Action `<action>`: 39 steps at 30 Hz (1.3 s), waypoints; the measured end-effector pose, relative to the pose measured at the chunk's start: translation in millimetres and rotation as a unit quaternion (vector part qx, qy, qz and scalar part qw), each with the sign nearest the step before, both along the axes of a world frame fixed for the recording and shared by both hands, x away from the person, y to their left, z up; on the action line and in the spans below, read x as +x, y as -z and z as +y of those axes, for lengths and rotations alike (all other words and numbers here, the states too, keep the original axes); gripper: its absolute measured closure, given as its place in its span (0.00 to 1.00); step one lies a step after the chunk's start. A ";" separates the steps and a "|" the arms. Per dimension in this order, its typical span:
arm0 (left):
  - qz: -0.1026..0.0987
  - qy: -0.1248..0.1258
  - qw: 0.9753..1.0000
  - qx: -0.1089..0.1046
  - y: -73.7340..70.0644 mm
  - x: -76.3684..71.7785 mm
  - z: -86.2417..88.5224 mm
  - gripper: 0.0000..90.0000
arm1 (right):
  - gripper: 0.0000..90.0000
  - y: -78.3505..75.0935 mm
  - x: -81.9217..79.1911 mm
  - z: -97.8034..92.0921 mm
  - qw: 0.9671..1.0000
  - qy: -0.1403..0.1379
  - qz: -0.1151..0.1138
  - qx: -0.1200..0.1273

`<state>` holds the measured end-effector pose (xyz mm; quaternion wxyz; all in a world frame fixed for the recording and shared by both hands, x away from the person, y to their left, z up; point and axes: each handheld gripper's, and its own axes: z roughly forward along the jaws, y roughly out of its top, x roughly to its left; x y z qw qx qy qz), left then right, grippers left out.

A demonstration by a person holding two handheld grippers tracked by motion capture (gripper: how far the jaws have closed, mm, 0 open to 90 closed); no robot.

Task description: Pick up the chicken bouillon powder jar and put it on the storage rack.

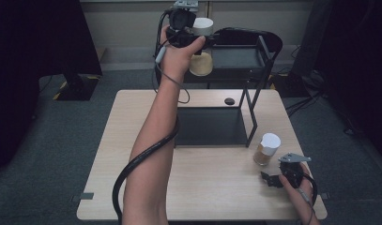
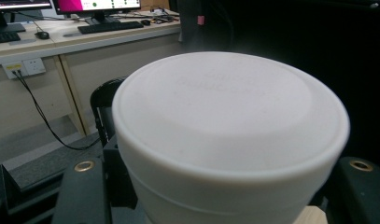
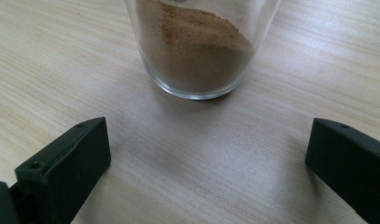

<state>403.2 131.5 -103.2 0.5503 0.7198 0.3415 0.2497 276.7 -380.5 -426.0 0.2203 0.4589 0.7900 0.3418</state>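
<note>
We judge the step in hand as shelving: the left tongs (image 1: 194,37) are clamped on a white-lidded jar (image 1: 201,47) of pale powder, held at the front left corner of the rack's top shelf (image 1: 238,58). Next move calls for setting it flat on the shelf, then releasing. Right tongs (image 1: 271,180) stand apart near the surface's (image 1: 132,140) right front corner, facing a second jar (image 1: 266,149). Count: two jars, one rack.

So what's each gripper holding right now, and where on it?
The left gripper holds a white-lidded jar by its sides, just under the lid, up by the shelf. The right gripper is open and holds nothing.
</note>
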 end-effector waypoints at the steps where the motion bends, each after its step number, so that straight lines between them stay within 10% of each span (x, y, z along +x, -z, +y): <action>1: 0.000 -0.002 1.000 0.001 -0.7 1.5 -0.8 0.38 | 0.00 0.2 0.0 0.0 1.000 0.000 0.000 0.000; 19: 0.004 -0.032 0.999 -0.004 11.8 45.1 -9.3 0.38 | 0.00 0.1 1.0 -1.0 1.000 -0.003 0.000 0.000; 28: -0.030 -0.031 0.999 0.017 19.9 39.6 -18.8 0.37 | 0.00 -0.1 1.0 -1.0 1.000 -0.003 0.000 0.000; 39: -0.035 -0.038 0.999 -0.006 28.1 35.0 -16.1 0.35 | 0.00 0.1 1.0 -1.1 1.000 -0.004 0.000 0.000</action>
